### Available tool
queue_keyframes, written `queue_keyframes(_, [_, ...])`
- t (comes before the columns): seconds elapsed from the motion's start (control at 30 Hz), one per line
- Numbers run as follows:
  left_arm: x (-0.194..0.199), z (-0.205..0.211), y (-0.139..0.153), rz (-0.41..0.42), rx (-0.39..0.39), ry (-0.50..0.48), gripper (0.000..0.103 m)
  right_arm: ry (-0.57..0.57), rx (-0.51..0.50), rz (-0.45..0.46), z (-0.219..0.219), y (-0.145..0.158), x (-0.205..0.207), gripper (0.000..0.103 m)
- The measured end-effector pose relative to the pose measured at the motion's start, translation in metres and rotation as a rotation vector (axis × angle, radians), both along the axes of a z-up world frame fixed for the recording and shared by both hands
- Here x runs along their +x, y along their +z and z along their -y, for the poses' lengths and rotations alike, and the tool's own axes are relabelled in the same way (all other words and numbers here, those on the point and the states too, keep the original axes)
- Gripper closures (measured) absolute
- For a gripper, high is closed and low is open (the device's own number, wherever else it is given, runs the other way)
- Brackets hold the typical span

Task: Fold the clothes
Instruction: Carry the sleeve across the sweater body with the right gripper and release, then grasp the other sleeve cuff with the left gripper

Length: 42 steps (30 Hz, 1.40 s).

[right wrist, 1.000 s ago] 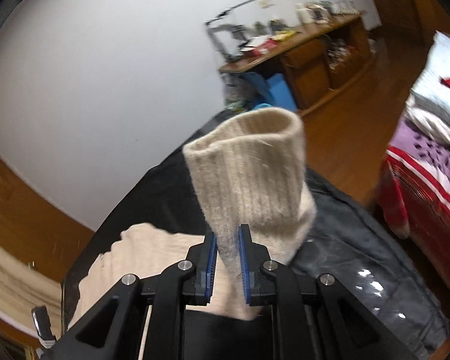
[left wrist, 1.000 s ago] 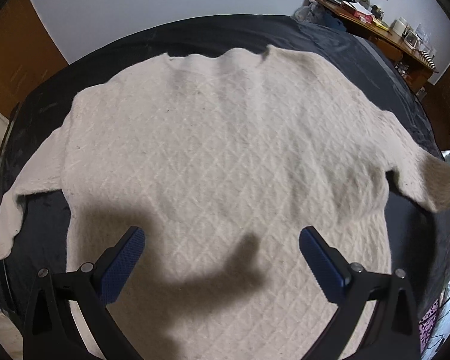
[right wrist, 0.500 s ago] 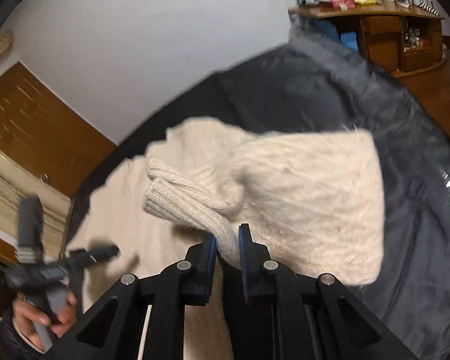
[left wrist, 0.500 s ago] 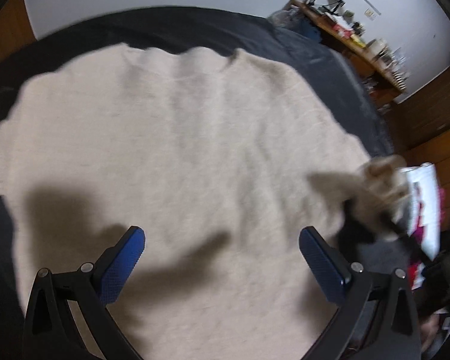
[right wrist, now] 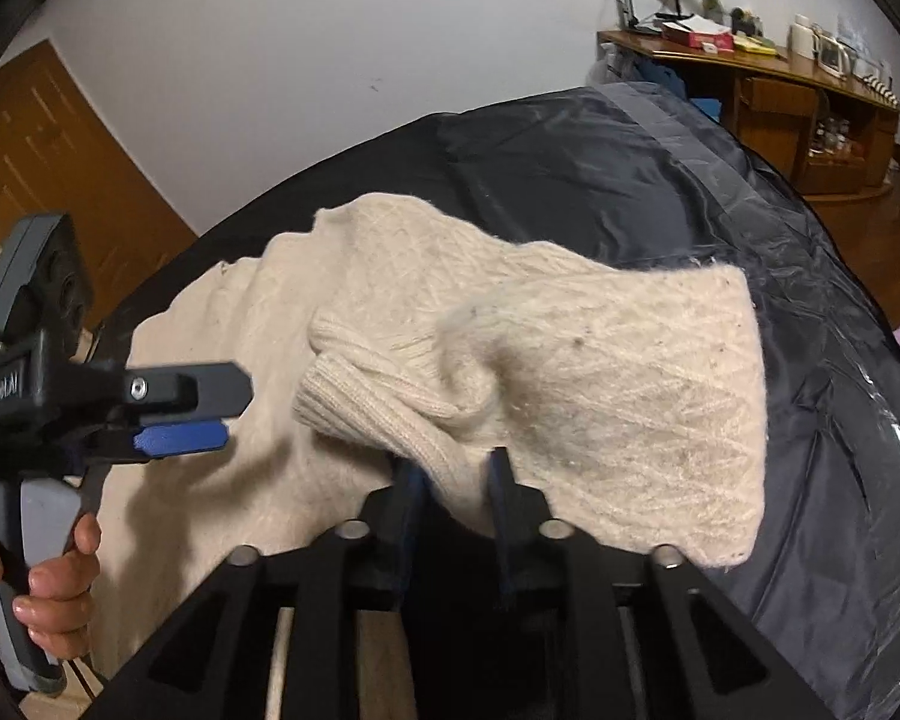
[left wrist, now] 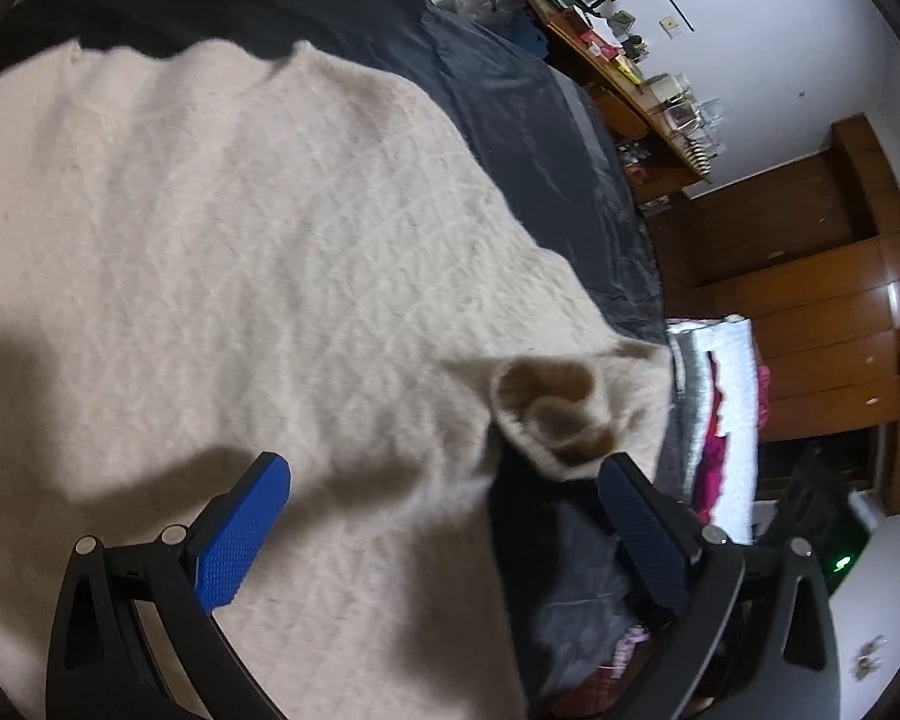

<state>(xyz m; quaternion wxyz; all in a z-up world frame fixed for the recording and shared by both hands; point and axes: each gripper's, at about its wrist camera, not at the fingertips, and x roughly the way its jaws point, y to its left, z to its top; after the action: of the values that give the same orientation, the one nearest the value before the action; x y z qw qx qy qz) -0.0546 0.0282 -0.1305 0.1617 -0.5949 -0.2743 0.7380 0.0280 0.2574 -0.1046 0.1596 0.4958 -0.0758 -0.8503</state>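
A cream knit sweater [left wrist: 258, 252] lies spread flat on a dark sheet [left wrist: 528, 120]. Its right sleeve [right wrist: 618, 378] is folded inward across the body, and the ribbed cuff [right wrist: 378, 396] is curled into a loop [left wrist: 546, 414]. My right gripper [right wrist: 456, 468] has its jaws opening; the sleeve cloth still sits between them, loose. My left gripper [left wrist: 441, 468] hovers open above the sweater's lower right part with nothing between its blue pads [left wrist: 240, 534]. In the right wrist view that left gripper [right wrist: 174, 420] is at the left, held by a hand [right wrist: 48, 588].
The dark sheet [right wrist: 720, 192] drops off at the right edge. A wooden sideboard [right wrist: 810, 96] with clutter stands by the white wall. Red and white bedding [left wrist: 720, 420] lies beyond the right edge, with wooden cabinets [left wrist: 828, 312] behind.
The right gripper brought the sleeve down and inward over the sweater's body, and its jaws have widened. The left gripper swung right and tilted down, staying open.
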Motion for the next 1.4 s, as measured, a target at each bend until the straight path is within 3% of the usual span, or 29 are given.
queue_keyframes(0.03, [0.0,0.0,-0.001,0.008,0.026,0.004,0.0,0.01,0.002,-0.005,0.002,-0.001,0.002,0.045])
queue_keyframes(0.07, [0.0,0.0,-0.002,0.016,0.044,0.007,0.0,0.02,-0.001,-0.016,0.004,-0.002,0.006,0.033])
queue_keyframes(0.33, [0.0,-0.015,-0.005,0.001,0.053,-0.005,0.0,0.124,-0.078,-0.012,0.012,-0.005,0.022,0.032])
queue_keyframes(0.4, [-0.001,-0.022,0.004,-0.059,0.018,-0.018,0.0,0.126,-0.08,-0.001,0.008,-0.006,0.025,0.032])
queue_keyframes(0.57, [-0.008,-0.06,0.013,-0.246,-0.187,-0.179,0.0,0.113,-0.08,0.036,-0.009,-0.01,0.03,0.032])
queue_keyframes(0.77, [-0.016,-0.093,0.0,-0.274,-0.203,-0.27,0.002,0.087,-0.067,0.065,-0.027,-0.016,0.033,0.032])
queue_keyframes(0.9, [-0.023,-0.101,-0.006,-0.237,-0.274,-0.281,0.042,0.057,-0.062,0.082,-0.039,-0.02,0.039,0.032])
queue_keyframes(0.93, [-0.025,-0.1,-0.005,-0.235,-0.27,-0.277,0.046,0.049,-0.061,0.085,-0.042,-0.022,0.04,0.032])
queue_keyframes(1.07, [-0.029,-0.092,0.003,-0.232,-0.207,-0.262,0.079,0.02,-0.055,0.093,-0.05,-0.025,0.043,0.032])
queue_keyframes(1.17, [-0.032,-0.09,0.013,-0.238,-0.182,-0.261,0.089,0.001,-0.054,0.097,-0.055,-0.027,0.043,0.032])
queue_keyframes(1.4, [-0.044,-0.057,0.056,-0.301,-0.127,-0.173,0.093,-0.024,-0.043,0.087,-0.05,-0.023,0.037,0.032])
